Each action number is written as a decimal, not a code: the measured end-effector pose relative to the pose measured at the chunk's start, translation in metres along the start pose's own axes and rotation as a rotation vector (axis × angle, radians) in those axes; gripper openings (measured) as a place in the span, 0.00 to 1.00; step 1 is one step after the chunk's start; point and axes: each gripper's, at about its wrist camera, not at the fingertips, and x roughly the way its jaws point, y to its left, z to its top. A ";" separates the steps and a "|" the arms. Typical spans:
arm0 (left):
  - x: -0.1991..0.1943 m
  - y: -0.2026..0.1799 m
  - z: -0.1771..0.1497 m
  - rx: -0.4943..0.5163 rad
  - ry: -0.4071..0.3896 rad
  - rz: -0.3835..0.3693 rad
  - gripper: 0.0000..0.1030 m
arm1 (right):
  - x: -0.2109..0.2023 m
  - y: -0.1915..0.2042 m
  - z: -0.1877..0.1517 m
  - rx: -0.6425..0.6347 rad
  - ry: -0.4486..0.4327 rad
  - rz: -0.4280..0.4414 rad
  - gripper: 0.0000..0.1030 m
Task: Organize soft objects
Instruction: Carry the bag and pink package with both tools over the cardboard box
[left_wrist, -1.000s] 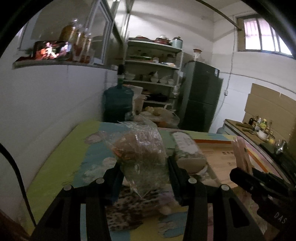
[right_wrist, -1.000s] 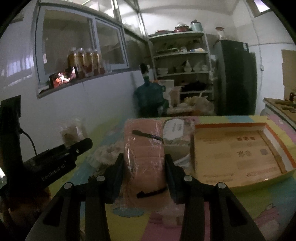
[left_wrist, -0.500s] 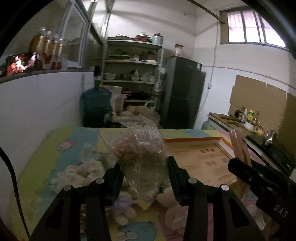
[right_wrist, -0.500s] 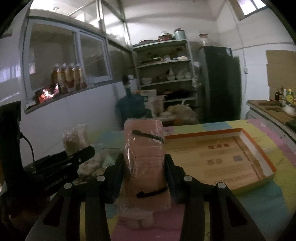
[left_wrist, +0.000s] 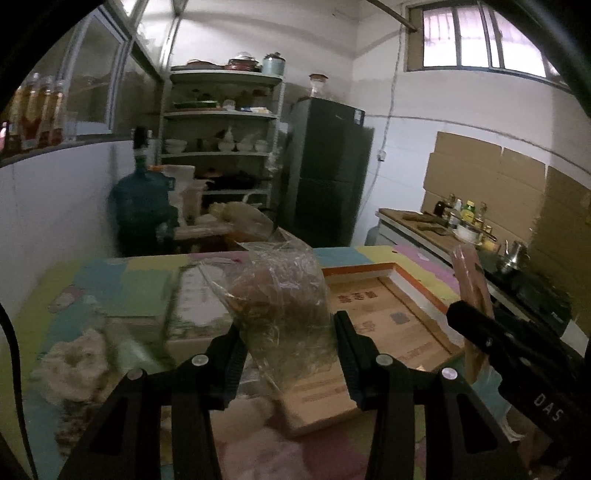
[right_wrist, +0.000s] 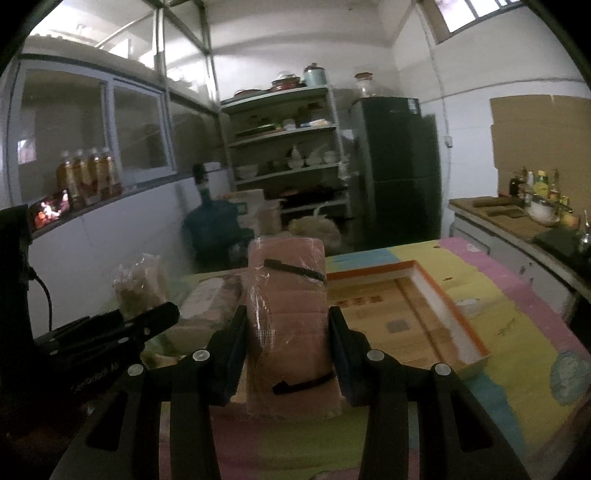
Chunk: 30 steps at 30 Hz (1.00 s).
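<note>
My left gripper (left_wrist: 288, 334) is shut on a clear crinkled plastic bag with brownish soft stuff inside (left_wrist: 280, 295), held above the table in front of the open cardboard box (left_wrist: 399, 317). My right gripper (right_wrist: 286, 332) is shut on a pink folded cloth pack in clear wrap with black ties (right_wrist: 288, 306), held upright above the table. The box also shows in the right wrist view (right_wrist: 413, 314), right of the pack. The left gripper with its bag shows at the left of the right wrist view (right_wrist: 136, 280). The right gripper's pink pack shows at the right of the left wrist view (left_wrist: 472, 280).
A white fluffy lump (left_wrist: 74, 365) and a wrapped flat packet (left_wrist: 199, 295) lie on the colourful play mat (right_wrist: 517, 332). A blue water jug (left_wrist: 140, 206), shelves (left_wrist: 221, 147) and a dark fridge (left_wrist: 325, 177) stand behind. A counter with bottles (right_wrist: 517, 214) is at the right.
Both grippers have swung right and risen with their loads. The box now lies straight ahead of both, and the fluffy lumps have slid to the left.
</note>
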 end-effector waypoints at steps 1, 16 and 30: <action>0.005 -0.005 0.001 0.001 0.004 -0.005 0.44 | 0.000 -0.007 0.001 0.002 -0.002 -0.013 0.42; 0.075 -0.057 0.002 -0.030 0.091 -0.049 0.44 | 0.017 -0.100 0.014 0.072 0.001 -0.124 0.42; 0.143 -0.090 -0.012 -0.037 0.243 -0.056 0.44 | 0.095 -0.149 0.008 0.076 0.218 0.002 0.42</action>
